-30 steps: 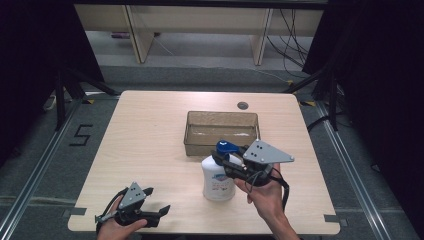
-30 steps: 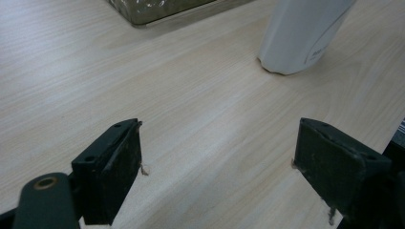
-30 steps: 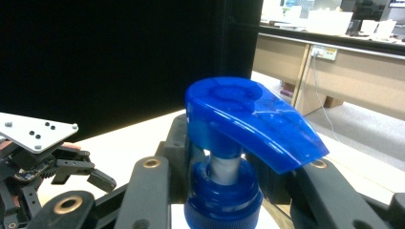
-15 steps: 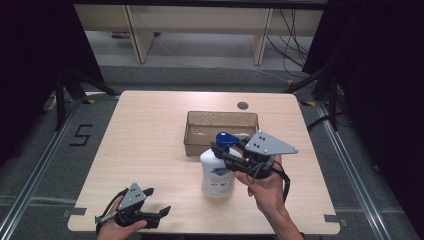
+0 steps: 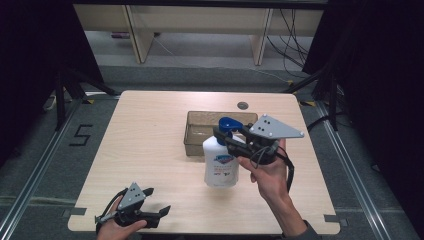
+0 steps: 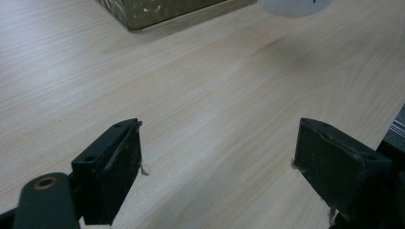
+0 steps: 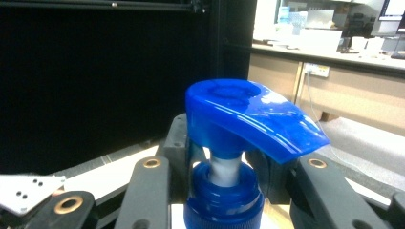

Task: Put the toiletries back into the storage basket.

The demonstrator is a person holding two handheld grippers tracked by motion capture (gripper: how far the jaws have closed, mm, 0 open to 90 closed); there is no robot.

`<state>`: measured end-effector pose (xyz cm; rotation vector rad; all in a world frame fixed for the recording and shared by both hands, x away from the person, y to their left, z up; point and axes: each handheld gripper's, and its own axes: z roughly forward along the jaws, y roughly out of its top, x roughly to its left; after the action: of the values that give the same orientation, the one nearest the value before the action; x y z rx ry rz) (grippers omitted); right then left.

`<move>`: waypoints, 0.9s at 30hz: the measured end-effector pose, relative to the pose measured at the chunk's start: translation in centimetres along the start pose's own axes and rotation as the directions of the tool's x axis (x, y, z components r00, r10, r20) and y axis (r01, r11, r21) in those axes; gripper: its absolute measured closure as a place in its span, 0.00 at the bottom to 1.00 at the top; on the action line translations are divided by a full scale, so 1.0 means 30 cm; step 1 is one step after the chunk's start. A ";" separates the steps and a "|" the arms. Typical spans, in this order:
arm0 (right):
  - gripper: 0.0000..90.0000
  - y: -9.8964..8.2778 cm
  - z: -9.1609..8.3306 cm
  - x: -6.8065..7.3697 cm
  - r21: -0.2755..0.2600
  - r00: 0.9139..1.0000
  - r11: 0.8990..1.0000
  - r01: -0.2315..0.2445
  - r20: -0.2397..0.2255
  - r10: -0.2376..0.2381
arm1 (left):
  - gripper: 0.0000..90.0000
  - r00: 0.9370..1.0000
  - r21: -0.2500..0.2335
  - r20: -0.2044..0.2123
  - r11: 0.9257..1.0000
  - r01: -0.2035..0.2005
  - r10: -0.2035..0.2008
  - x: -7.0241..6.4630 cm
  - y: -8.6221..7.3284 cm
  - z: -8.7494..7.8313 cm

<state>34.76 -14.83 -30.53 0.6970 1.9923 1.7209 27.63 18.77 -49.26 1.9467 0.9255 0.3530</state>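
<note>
1. High view: we have the right gripper [image 5: 223, 137] with its jaws pinching the neck of the pump bottle [image 5: 220, 164], below the blue pump head [image 7: 248, 117], so the bottle hangs upright near the tray [image 5: 192, 134], likely its destination.
2. Our left gripper [image 5: 155, 204] rests at the table [image 5: 145, 125] edge, jaws spread, empty, keeping clear.

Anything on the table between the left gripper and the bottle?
Nothing: in the high view, bare wood runs from the left gripper to the bottle, which the right gripper holds by the neck.
</note>
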 end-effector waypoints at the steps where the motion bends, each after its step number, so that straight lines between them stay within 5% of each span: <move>1: 0.69 0.009 0.001 -0.006 -0.006 1.000 1.000 0.008 0.009 -0.008 | 0.18 1.000 0.000 0.002 1.000 -0.005 0.005 0.001 0.001 0.000; 12: 0.69 0.069 0.020 -0.051 -0.004 0.999 1.000 0.017 0.039 -0.017 | 0.18 1.000 0.000 0.003 1.000 -0.003 0.003 0.001 0.001 -0.001; 18: 0.69 0.080 0.027 -0.078 0.002 0.998 1.000 -0.021 0.051 0.021 | 0.18 1.000 0.000 0.004 1.000 -0.004 0.004 0.000 0.001 0.000; 27: 0.69 0.098 0.033 -0.135 -0.005 0.996 1.000 0.003 0.087 -0.003 | 0.18 1.000 0.002 0.005 1.000 -0.005 0.005 0.000 0.001 0.000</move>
<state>38.84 -16.22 -27.81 0.7536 1.9289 1.6644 27.63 18.74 -49.25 1.9517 0.9180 0.3501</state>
